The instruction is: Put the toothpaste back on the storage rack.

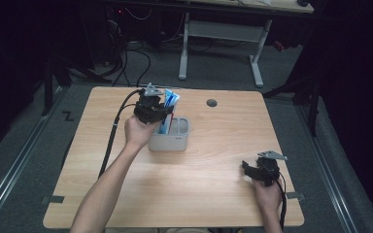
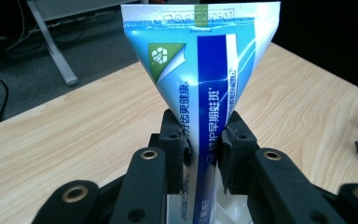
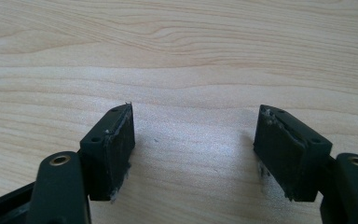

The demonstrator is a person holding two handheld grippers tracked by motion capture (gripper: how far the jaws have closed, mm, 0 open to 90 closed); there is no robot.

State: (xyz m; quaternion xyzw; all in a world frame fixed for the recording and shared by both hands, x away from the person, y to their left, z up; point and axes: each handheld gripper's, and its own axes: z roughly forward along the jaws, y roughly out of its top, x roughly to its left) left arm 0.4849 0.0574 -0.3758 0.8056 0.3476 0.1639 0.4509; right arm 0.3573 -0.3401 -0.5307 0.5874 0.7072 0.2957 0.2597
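Observation:
A blue and white toothpaste tube (image 2: 200, 70) stands upright with its crimped flat end up and its lower part inside a grey holder (image 1: 170, 141) at the table's middle left. My left gripper (image 2: 204, 151) is shut on the tube's narrow middle, both pads pressing its sides; in the high view this left gripper (image 1: 151, 109) hangs over the holder's left compartment, the tube (image 1: 171, 99) sticking out beside it. My right gripper (image 3: 193, 149) rests low over the bare wood with its jaws wide apart and nothing between them; in the high view the right gripper (image 1: 260, 170) sits near the front right.
The holder's right compartment (image 1: 180, 126) looks empty. A round cable hole (image 1: 211, 103) sits in the wooden table (image 1: 213, 194) at the back. A desk frame (image 1: 221, 43) and cables lie on the floor beyond the table. The left gripper's cable (image 1: 110, 141) trails along the forearm.

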